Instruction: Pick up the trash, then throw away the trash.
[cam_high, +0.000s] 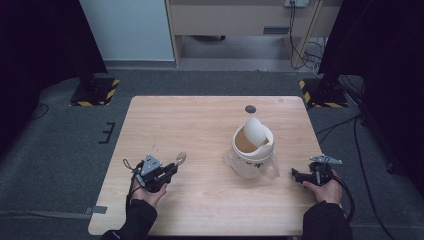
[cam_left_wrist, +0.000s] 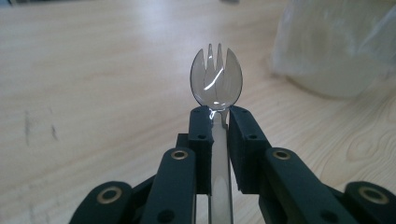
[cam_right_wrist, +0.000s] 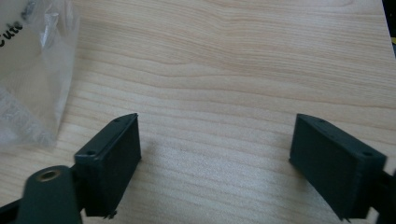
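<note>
A: What is the left gripper (cam_high: 170, 172) doing?

B: It is sitting over the near left part of the table (cam_high: 200, 125), held in the person's left hand (cam_high: 150, 192). Its jaws are pressing together on the handle of a clear plastic spork (cam_left_wrist: 216, 79). In the left gripper view the handle is running down between the two black pads, and the head with its short tines is standing out past their tips.

A: Which way is the spork pointing?

B: In the high view the head is pointing away from the hand, up and to the right, toward the middle of the table. Whether it is touching the wood, I cannot tell.

A: And the right gripper (cam_high: 298, 175)?

B: It is resting near the right edge of the table in the right hand (cam_high: 326, 190), aiming left. In the right gripper view its jaws are standing wide apart with bare wood between them, gripping nothing.

A: What is lying between the two grippers?

B: A white cup (cam_high: 252, 152) is standing right of centre, with a white lid (cam_high: 256, 131) tilting up from its rim and brown contents showing inside. Clear wrap (cam_right_wrist: 32, 79) is lying around its base; the right gripper view is catching an edge of it just left of the jaws. A small dark disc (cam_high: 250, 109) is sitting in the table near the far edge, beyond the cup.
</note>
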